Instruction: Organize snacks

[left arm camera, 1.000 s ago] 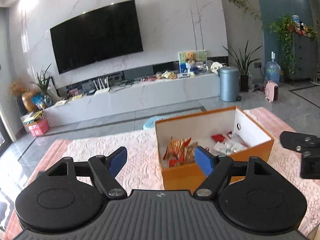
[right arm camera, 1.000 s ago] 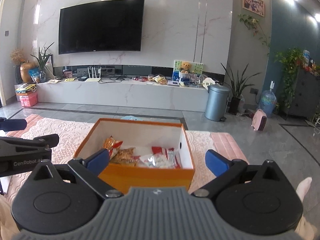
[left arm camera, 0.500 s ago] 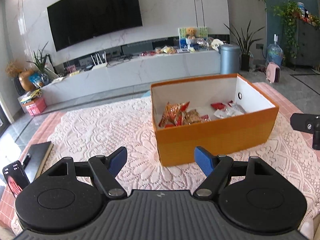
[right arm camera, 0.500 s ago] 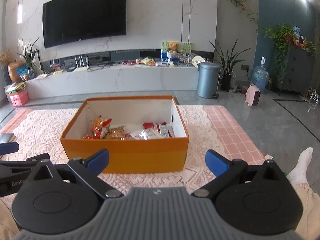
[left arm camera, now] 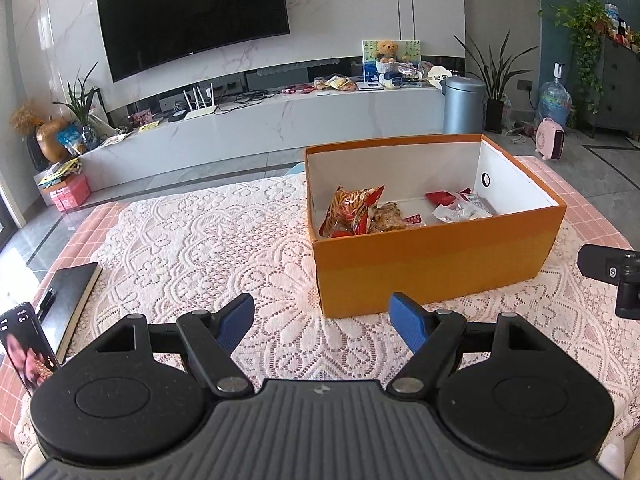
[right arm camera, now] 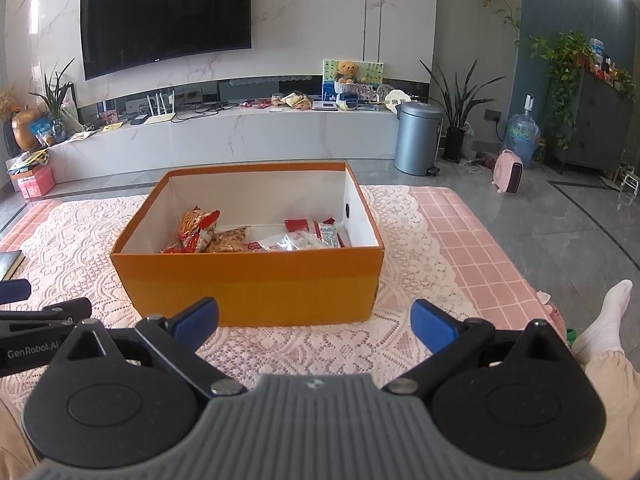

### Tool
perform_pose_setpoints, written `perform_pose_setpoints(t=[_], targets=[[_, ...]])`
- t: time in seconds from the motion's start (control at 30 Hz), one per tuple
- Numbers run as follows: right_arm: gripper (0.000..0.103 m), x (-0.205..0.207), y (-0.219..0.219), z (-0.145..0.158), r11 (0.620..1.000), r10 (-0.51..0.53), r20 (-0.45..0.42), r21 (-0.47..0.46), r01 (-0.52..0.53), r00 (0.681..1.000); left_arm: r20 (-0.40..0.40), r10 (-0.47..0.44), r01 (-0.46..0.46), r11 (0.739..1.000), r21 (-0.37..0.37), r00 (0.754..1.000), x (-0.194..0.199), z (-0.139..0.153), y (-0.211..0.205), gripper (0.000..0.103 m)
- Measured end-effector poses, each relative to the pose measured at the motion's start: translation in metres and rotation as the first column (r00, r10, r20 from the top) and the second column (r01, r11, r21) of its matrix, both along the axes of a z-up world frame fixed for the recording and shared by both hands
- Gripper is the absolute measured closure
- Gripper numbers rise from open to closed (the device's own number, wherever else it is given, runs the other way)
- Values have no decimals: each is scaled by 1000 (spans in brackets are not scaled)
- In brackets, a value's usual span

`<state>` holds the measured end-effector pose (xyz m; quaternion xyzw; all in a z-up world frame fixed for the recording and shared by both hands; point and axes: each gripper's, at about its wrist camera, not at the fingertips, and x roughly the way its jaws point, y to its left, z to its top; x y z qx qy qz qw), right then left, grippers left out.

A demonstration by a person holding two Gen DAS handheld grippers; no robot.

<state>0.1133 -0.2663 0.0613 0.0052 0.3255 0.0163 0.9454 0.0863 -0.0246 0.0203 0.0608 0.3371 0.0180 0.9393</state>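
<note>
Both open claws (left arm camera: 322,318) (right arm camera: 314,320) short of snack box (right arm camera: 256,284)

Lace tablecloth (left arm camera: 208,248), black notebook (left arm camera: 74,292), what looks like a phone (left arm camera: 26,348), wall television (right arm camera: 166,16), grey bin (right arm camera: 418,138)

Matt cardboard box (right arm camera: 256,280), glossy foil snack packets (right arm camera: 198,229), on a rough lace cloth (left arm camera: 208,248).

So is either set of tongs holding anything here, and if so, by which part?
Nothing is held. The left tongs and right tongs are both open and empty, short of the orange box; the snack packets lie inside it.
</note>
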Motion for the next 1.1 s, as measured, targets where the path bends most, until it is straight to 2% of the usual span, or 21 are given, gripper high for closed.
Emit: perform_pose_setpoints(t=[1.1], targets=[[4,0,4,-2,1000,21,-11,-22,-21,1000,-2,6,-6,1000,4,1000,0,3,3,13]])
